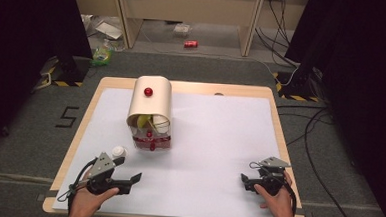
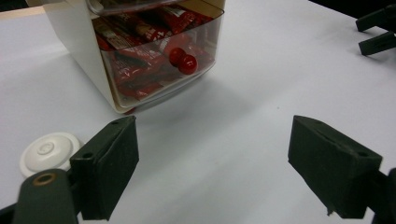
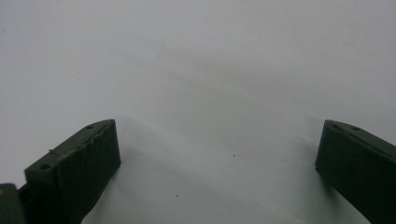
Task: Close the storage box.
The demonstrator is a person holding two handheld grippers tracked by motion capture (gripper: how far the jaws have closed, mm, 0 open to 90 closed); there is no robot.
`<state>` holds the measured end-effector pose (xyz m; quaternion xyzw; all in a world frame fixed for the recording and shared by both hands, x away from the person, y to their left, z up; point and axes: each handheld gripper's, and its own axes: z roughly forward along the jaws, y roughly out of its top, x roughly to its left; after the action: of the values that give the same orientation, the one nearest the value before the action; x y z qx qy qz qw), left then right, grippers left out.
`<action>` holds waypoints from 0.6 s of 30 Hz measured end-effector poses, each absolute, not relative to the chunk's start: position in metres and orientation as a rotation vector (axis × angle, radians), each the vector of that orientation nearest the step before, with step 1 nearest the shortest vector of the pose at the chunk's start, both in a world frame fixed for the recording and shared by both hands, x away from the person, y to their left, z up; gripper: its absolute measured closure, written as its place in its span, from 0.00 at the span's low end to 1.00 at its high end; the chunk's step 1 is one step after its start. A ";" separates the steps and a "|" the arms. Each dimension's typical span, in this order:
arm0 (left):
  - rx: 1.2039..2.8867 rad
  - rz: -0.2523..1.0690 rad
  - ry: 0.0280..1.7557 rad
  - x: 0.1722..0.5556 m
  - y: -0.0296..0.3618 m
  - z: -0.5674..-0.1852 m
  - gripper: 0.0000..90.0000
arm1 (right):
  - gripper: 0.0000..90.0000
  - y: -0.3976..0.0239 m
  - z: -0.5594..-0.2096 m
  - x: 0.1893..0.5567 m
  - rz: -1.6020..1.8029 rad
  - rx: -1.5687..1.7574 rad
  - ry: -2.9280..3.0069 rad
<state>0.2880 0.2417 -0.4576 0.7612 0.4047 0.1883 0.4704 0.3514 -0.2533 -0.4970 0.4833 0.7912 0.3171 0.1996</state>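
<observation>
High view: a cream container [image 1: 150, 114] with a rounded lid and a red knob [image 1: 148, 91] stands on the white counter [image 1: 219, 140], left of centre. Its clear front drawer [image 1: 152, 139] faces the person; contents there are small and hard to read, with something yellow and something red behind the plastic. A white round cap [image 1: 119, 150] lies on the counter just beside the left tongs [image 1: 136, 177], partly covered by the grey plate on top of them.

Left gripper view: the container [image 2: 88, 56] is cut off by the top edge, lid out of frame. Red wrappers fill the drawer [image 2: 159, 51]; print on them is illegible. Two red beads [image 2: 183, 60] sit on the drawer front. The cap [image 2: 46, 151] lies just left of the left jaw, apart from it. Left tongs [image 2: 212, 163] stand wide apart, nothing between the jaws, pointed at the drawer but short of it.

Right gripper view: right tongs [image 3: 217, 163] are spread wide over bare counter [image 3: 196, 70], holding nothing; jaw bases are cut off by the frame. In the high view the right tongs [image 1: 244, 181] rest near the counter's near right corner, well apart from the container.
</observation>
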 end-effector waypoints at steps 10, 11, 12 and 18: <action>1.894 0.444 0.989 0.284 0.239 -0.472 0.17 | 0.00 -0.253 -0.497 0.351 0.886 1.353 2.211; 1.896 0.443 0.991 0.283 0.240 -0.474 0.17 | 0.00 -0.253 -0.497 0.351 0.886 1.354 2.211; 1.899 0.442 0.993 0.283 0.240 -0.476 0.17 | 0.00 -0.253 -0.497 0.351 0.886 1.353 2.211; 1.918 0.434 0.999 0.279 0.242 -0.485 0.17 | 0.00 -0.253 -0.497 0.351 0.886 1.352 2.212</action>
<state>0.2794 0.2420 -0.4846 0.7762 0.4043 0.1758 0.4508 0.3513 -0.2533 -0.4970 0.4835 0.7912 0.3170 0.1994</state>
